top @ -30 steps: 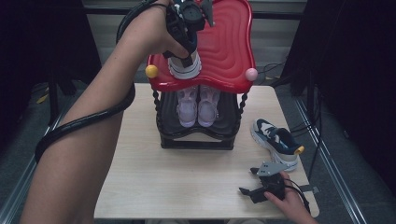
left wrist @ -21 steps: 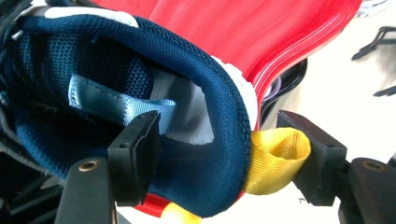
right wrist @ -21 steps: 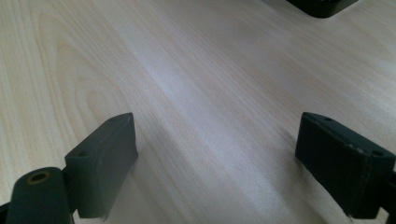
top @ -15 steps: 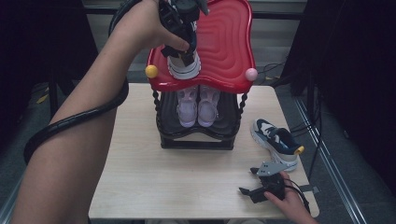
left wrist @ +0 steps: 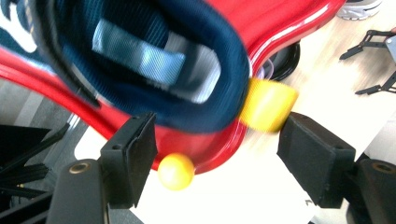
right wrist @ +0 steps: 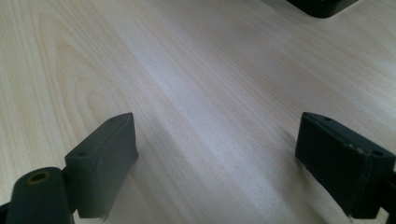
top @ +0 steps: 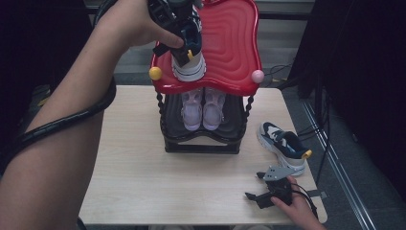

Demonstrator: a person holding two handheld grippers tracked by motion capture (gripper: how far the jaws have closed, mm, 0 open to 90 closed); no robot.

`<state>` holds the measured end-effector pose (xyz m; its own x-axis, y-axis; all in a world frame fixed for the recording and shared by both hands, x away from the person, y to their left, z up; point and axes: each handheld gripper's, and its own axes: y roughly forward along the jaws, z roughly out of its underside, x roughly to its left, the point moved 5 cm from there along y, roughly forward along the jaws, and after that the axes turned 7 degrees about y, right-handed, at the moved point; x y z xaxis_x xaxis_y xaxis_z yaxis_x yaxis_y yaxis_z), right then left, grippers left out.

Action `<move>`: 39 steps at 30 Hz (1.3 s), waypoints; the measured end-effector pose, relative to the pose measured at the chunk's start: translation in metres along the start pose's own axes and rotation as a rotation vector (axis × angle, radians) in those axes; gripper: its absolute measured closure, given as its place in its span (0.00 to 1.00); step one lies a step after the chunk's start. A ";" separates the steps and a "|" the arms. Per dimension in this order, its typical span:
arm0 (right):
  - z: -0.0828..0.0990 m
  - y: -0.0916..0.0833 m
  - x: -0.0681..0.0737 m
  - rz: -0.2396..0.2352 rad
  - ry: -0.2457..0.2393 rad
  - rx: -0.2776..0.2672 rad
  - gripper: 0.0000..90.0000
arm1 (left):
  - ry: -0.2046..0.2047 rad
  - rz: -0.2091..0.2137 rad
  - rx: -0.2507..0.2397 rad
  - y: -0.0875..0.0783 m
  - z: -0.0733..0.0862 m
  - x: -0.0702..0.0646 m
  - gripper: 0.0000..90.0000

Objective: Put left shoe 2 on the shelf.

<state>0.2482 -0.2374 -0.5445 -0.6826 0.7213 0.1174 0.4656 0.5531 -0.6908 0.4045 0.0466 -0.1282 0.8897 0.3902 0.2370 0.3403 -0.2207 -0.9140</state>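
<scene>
The navy sneaker stands on the red top shelf of the rack, near its front left edge, heel toward the person; its mate lies on the table to the right of the rack, and a pale pink pair sits on the lower shelf. The left tongs have just been opening; in the left gripper view the padded heel collar hangs between the jaws, though with the blur I'd only guess the pads are clear of it. The right tongs rest wide open low over the bare table. The shoe looks light, soft at the collar, stiff in the sole; the heel rim or its yellow pull tab seems the surest hold.
</scene>
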 end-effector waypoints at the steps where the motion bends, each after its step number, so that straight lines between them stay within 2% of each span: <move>1: 0.000 0.000 0.000 0.000 0.002 0.000 0.13 | 0.000 -0.002 0.002 -0.001 0.002 0.001 0.30; 12: 0.000 0.000 0.000 0.000 0.000 0.000 0.13 | -0.041 0.016 0.003 -0.004 0.029 0.001 0.28; 24: 0.000 0.000 0.000 0.000 0.000 0.000 0.13 | -0.057 0.041 0.027 -0.003 0.057 -0.001 0.26; 28: 0.000 0.000 0.000 0.000 0.000 0.000 0.13 | -0.071 0.045 0.018 -0.001 0.067 -0.001 0.25; 39: 0.000 0.000 0.000 -0.002 -0.002 -0.001 0.13 | -0.097 0.073 0.049 0.010 0.093 -0.003 0.23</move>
<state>0.2484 -0.2373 -0.5446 -0.6845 0.7196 0.1171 0.4649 0.5546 -0.6901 0.3771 0.1259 -0.1689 0.8772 0.4597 0.1384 0.2584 -0.2091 -0.9431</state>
